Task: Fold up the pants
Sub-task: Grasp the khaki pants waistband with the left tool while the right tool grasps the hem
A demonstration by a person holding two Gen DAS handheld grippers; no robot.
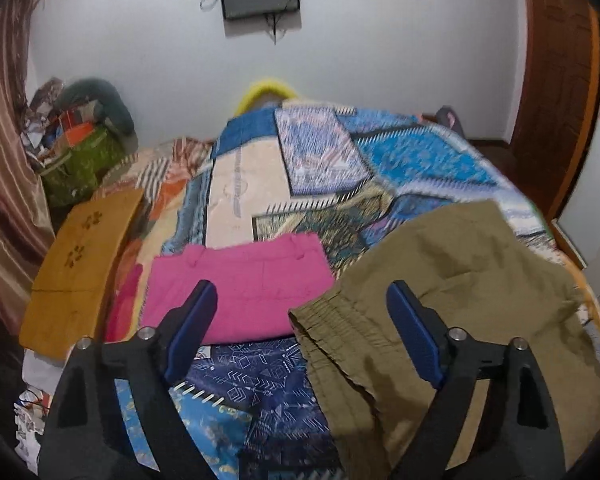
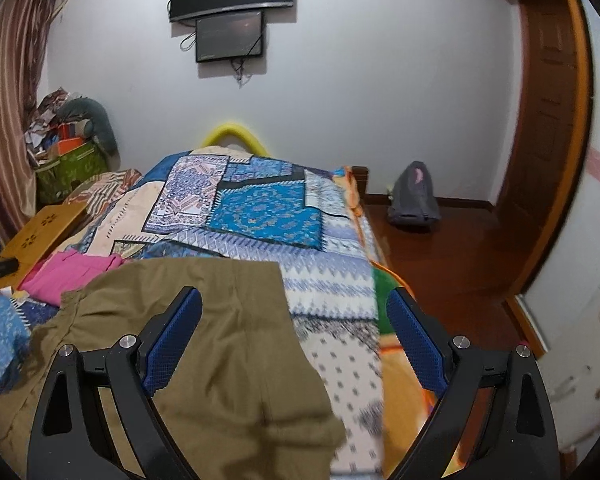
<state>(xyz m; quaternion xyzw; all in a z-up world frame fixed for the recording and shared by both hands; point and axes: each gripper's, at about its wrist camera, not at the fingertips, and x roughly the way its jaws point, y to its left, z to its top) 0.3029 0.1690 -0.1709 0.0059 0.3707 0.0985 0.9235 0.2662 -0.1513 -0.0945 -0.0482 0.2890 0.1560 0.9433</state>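
Observation:
Olive-green pants lie spread on the patchwork bedspread, elastic waistband toward the left. They also show in the right wrist view. My left gripper is open and empty, above the waistband edge. My right gripper is open and empty, above the pants' right side. Folded pink pants lie left of the olive ones and show in the right wrist view.
A yellow-brown wooden lap table sits at the bed's left. A green bag of clutter stands by the curtain. The bed's right edge drops to a wooden floor with a grey bag. Screens hang on the wall.

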